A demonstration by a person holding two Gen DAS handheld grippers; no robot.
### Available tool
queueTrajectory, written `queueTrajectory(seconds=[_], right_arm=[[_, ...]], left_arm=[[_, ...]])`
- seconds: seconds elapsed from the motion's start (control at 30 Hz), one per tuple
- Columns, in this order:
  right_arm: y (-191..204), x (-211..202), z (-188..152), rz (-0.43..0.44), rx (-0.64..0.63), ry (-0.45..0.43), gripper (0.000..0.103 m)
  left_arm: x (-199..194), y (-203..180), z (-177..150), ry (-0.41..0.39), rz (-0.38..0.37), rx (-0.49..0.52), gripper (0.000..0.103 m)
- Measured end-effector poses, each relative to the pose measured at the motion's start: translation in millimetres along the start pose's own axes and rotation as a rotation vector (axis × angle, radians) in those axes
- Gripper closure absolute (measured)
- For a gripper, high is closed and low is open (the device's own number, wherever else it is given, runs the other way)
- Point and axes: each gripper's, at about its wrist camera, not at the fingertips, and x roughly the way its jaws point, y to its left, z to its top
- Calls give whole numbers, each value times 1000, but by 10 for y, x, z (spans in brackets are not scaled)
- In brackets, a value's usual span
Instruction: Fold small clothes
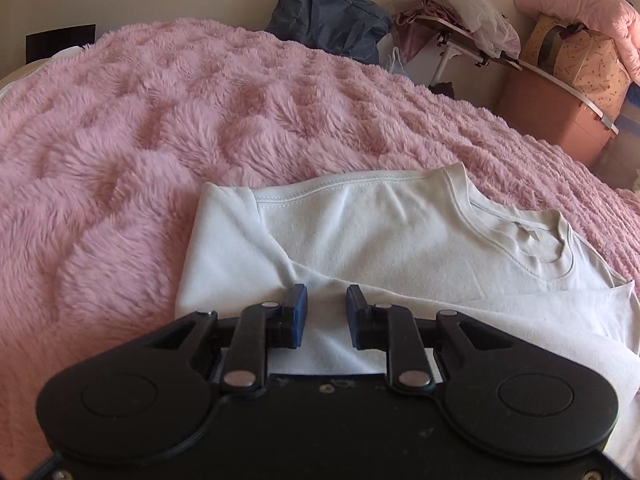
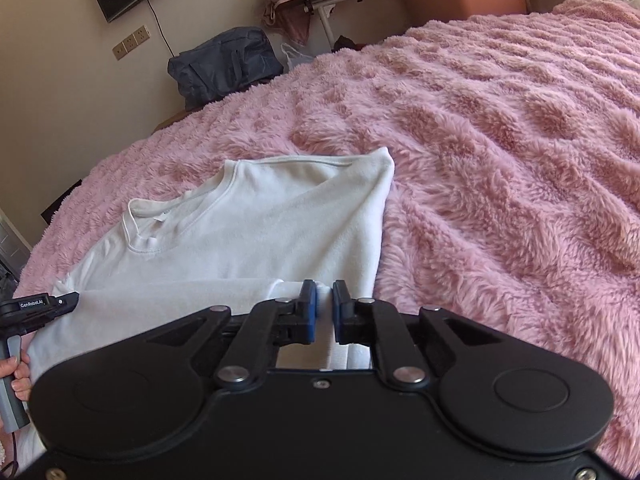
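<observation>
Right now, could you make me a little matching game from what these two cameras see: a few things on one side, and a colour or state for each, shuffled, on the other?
Things:
1. shirt
2. blanket
3. left gripper
4. right gripper

Colour or state:
A. pink and fluffy
B. shut on a fold of cloth
C. white, partly folded
D. open, jaws apart over the cloth

Pairs: 1-C, 2-A, 3-D, 4-B
</observation>
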Motion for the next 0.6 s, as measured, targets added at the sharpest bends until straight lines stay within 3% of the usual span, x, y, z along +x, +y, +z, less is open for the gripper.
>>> queueTrajectory(seconds=[0.2, 0.27, 0.43, 0.6], right_arm=[[-15, 81, -75, -25, 43, 1, 93], [48, -37, -55, -26, 24, -21, 85], [375, -460, -99, 86, -120, -75, 85], [705, -531, -305, 144, -271, -31, 85]], left_arm=[[-335, 37, 82, -15, -67, -33, 82], [-601, 1, 28, -44, -91, -1, 81], [-1296, -78, -343, -94, -95, 91, 76], [-1445, -63, -656, -50, -61, 124, 72]])
